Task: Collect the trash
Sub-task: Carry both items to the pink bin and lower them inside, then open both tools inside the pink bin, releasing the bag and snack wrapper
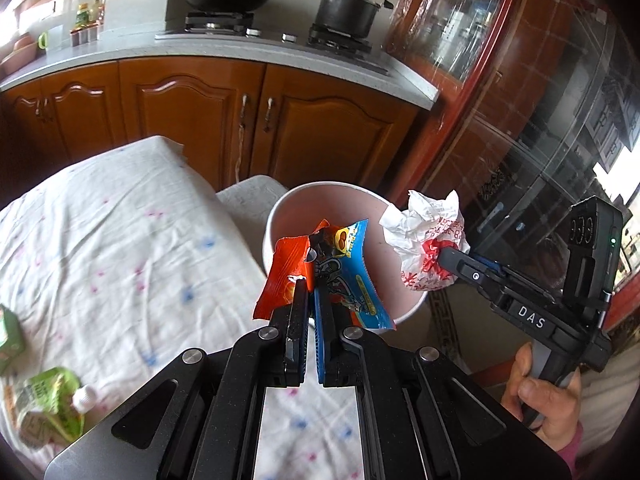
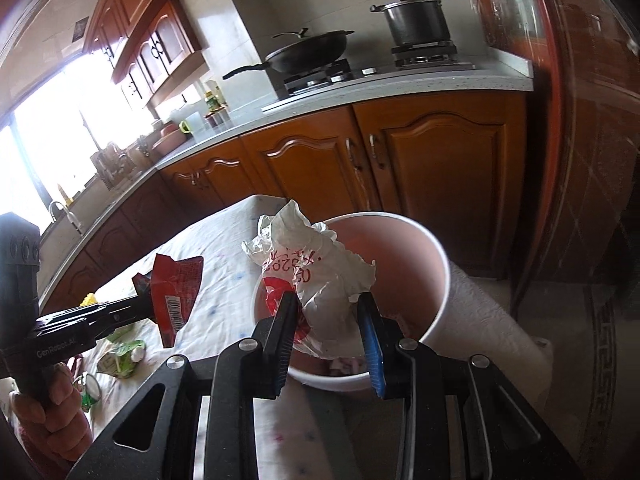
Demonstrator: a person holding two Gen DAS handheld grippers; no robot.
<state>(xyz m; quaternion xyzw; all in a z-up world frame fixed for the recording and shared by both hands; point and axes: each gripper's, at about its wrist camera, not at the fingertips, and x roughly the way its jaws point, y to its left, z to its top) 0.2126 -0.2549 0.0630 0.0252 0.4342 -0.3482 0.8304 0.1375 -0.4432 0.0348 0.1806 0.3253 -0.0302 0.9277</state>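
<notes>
Left wrist view: the left tool [image 1: 310,280] is pinched fully shut on a snack wrapper [image 1: 340,276], orange on one side and blue on the other, held over the mouth of the pink bin [image 1: 280,216] just beside the desk's [image 1: 120,240] far corner. The right tool [image 2: 328,300] is clamped partway closed on a crumpled white paper bag [image 2: 320,264] with red print, above the bin's rim. Both pieces look ready to drop; the next move calls for opening each tool once its load is clear over the bin. Green packets [image 1: 48,404] lie on the desk's near left edge, not yet collected. "DAS" and "GenRobot.AI" are readable on the tools.
</notes>
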